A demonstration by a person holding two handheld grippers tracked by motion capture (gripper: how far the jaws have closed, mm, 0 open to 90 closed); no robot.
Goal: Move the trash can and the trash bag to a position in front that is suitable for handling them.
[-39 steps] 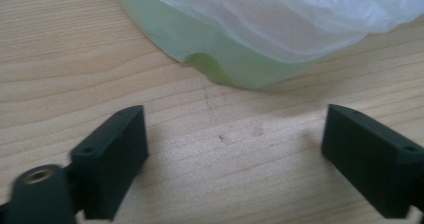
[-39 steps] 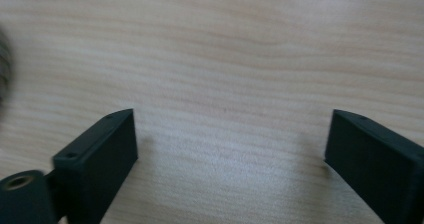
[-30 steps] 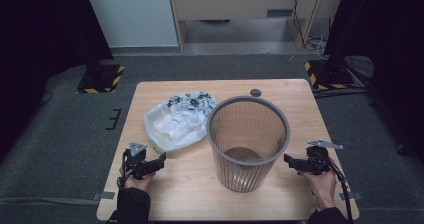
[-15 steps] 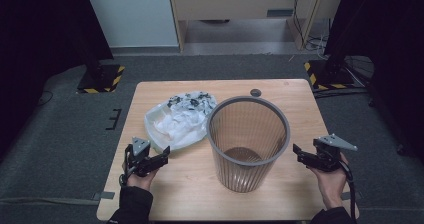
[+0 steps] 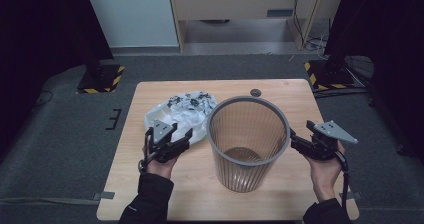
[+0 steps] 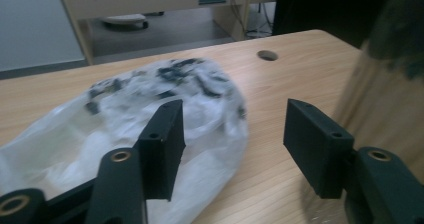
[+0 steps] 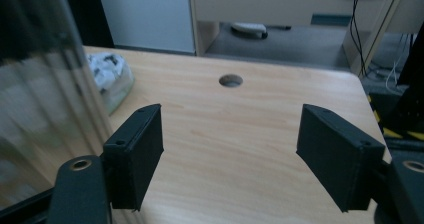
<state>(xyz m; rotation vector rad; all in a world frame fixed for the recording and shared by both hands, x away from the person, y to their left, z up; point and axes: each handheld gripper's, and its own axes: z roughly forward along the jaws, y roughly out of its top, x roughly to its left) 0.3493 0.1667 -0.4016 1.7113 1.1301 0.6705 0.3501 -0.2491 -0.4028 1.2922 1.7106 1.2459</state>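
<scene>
We hold a tool on either side of a grey ribbed wastebasket [image 5: 248, 143] standing upright and empty at the middle of the table [image 5: 280, 91]. The left tool [image 5: 184, 138], jaws spread wide and holding nothing, points at a crumpled clear plastic bag [image 5: 182, 115] lying just beside the basket, likely its liner. The right tool [image 5: 296, 143], equally wide and empty, sits close to the basket's wall, apparently placed to steady it while the bag is taken up.
</scene>
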